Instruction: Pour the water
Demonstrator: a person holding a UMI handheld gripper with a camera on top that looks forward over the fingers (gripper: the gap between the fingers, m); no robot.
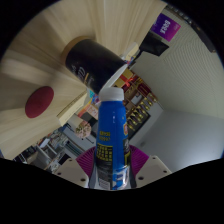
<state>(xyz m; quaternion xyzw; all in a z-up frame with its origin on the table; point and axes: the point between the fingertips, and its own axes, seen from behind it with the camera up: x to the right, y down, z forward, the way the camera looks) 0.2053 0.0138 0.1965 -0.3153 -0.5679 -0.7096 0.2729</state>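
My gripper [111, 168] is shut on a blue bottle [110, 135] with a yellow label and a white top [113, 94]; both purple pads [86, 160] press its sides. The view is rolled over, so the bottle is tilted. Its top points at a black cup [93, 58] standing on the pale wooden table [50, 60]. The top lies just short of the cup's near side, and I cannot tell whether they touch. No water stream shows.
A round red coaster [40, 101] lies on the table beside the cup. A purple box [165, 30] stands at the table's far end. Shelves of small goods [137, 102] fill the background behind the bottle, with a pale wall [185, 100] beside them.
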